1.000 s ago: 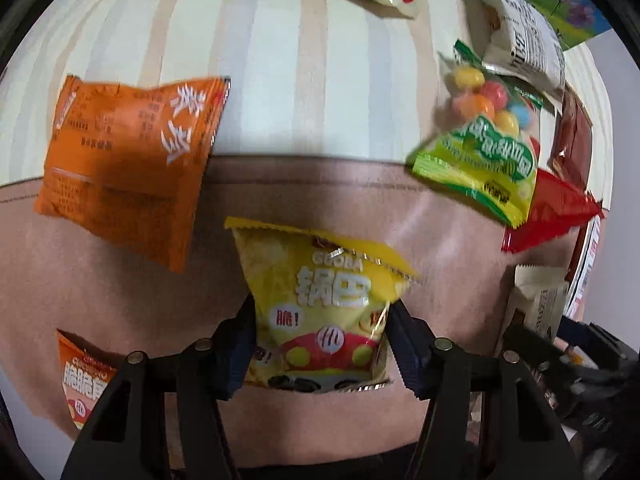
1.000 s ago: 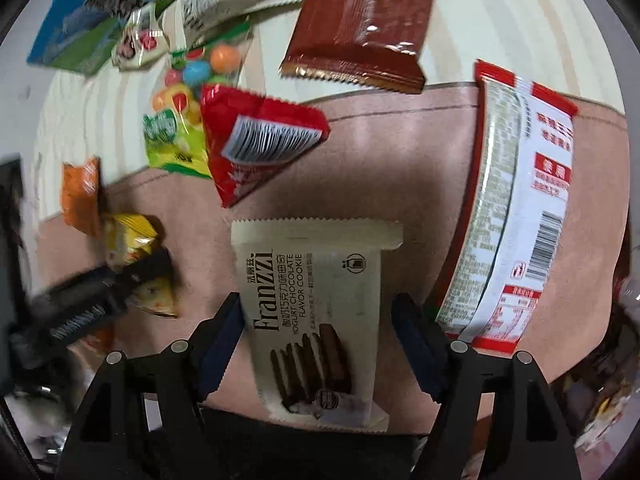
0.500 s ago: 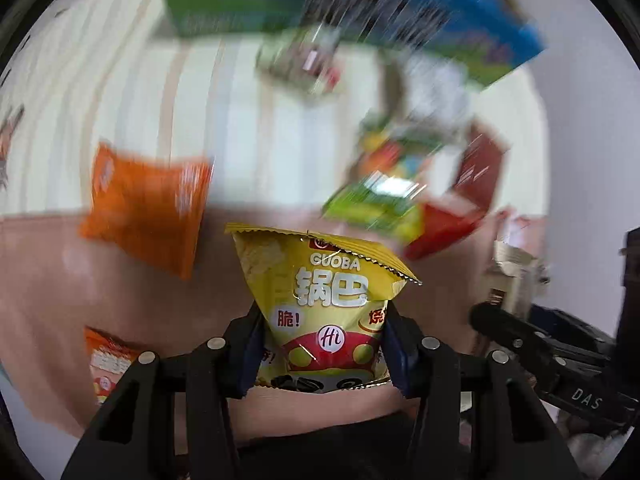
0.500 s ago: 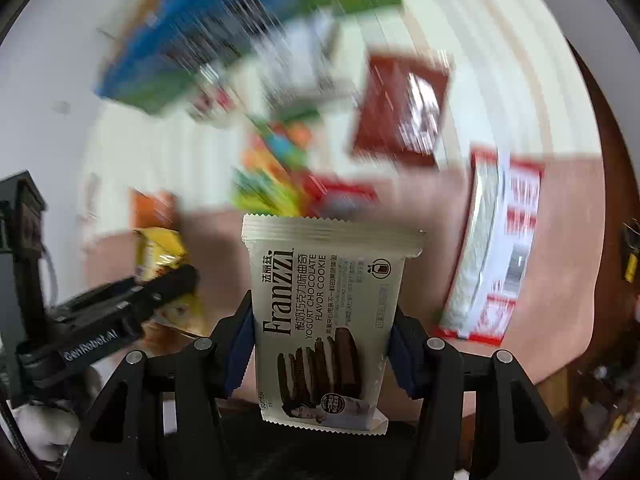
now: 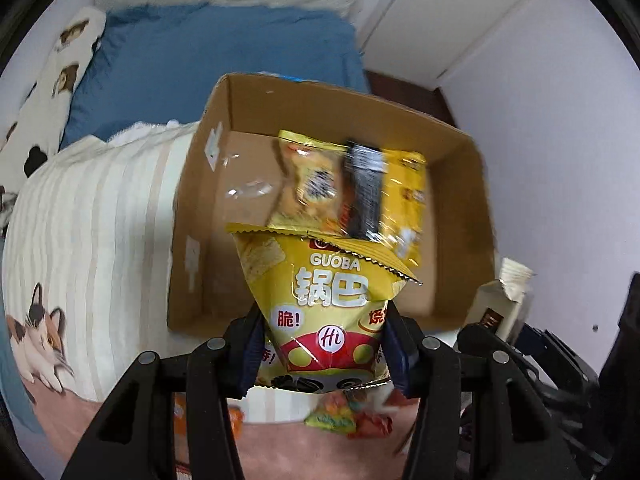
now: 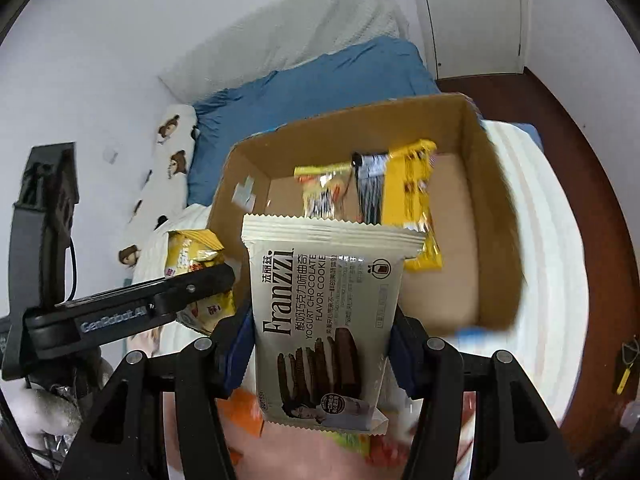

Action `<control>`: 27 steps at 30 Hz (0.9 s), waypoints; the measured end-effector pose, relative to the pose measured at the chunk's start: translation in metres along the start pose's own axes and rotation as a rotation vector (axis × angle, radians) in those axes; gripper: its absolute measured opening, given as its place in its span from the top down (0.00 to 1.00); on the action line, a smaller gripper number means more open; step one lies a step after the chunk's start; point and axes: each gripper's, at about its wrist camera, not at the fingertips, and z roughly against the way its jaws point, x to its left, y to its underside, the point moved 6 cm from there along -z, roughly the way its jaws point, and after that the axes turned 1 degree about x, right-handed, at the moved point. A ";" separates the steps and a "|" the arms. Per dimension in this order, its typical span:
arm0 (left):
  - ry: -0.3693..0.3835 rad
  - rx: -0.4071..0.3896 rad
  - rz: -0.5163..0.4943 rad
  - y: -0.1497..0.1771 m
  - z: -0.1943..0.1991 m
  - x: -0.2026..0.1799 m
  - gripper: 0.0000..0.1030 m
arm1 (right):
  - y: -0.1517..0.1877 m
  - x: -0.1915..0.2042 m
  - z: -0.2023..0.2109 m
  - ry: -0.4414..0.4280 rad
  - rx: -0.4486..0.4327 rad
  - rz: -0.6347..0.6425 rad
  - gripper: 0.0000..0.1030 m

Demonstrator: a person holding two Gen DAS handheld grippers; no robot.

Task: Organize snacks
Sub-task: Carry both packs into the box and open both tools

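My left gripper (image 5: 324, 352) is shut on a yellow Guoba snack bag (image 5: 320, 292) and holds it up at the near edge of an open cardboard box (image 5: 200, 208). My right gripper (image 6: 320, 352) is shut on a cream Franzzi cookie packet (image 6: 324, 320), held up before the same box (image 6: 492, 208). Yellow snack bags (image 5: 348, 184) lie inside the box, also seen in the right wrist view (image 6: 400, 196). The left gripper with its yellow bag shows at the left of the right wrist view (image 6: 192, 280).
The box stands on a striped cream blanket (image 5: 100, 220) on a bed with a blue sheet (image 5: 192, 56). More snack packets lie below the grippers (image 5: 344, 416). A white wall and door (image 5: 500, 20) stand behind. The wooden floor (image 6: 580, 128) is at the right.
Both grippers have lifted their packets off the blanket and swung up to face the cardboard box. The loose snacks have dropped out of sight below.
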 end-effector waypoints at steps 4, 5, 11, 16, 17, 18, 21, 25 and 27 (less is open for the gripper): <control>-0.022 0.082 0.071 -0.027 -0.033 0.020 0.53 | -0.034 0.003 -0.049 0.028 0.069 -0.002 0.41; -0.024 0.102 0.088 -0.028 -0.041 0.026 0.53 | -0.030 0.001 -0.058 0.032 0.085 -0.003 0.41; -0.057 0.209 0.129 -0.032 -0.082 0.042 0.52 | -0.021 -0.005 -0.120 0.041 0.203 -0.026 0.41; -0.092 0.238 0.101 -0.026 -0.097 0.043 0.52 | -0.009 -0.010 -0.151 0.049 0.259 -0.026 0.40; -0.096 0.246 0.089 -0.025 -0.099 0.041 0.52 | -0.008 -0.010 -0.154 0.049 0.272 -0.021 0.39; -0.104 0.255 0.078 -0.024 -0.101 0.040 0.50 | -0.005 -0.010 -0.159 0.066 0.303 -0.012 0.37; -0.101 0.249 0.065 -0.021 -0.102 0.036 0.27 | -0.001 -0.012 -0.168 0.093 0.335 0.012 0.08; -0.131 0.225 0.050 -0.019 -0.099 0.032 0.05 | -0.001 -0.015 -0.165 0.118 0.340 0.030 0.07; -0.124 0.222 0.052 -0.017 -0.098 0.031 0.05 | -0.001 -0.017 -0.162 0.124 0.334 0.030 0.06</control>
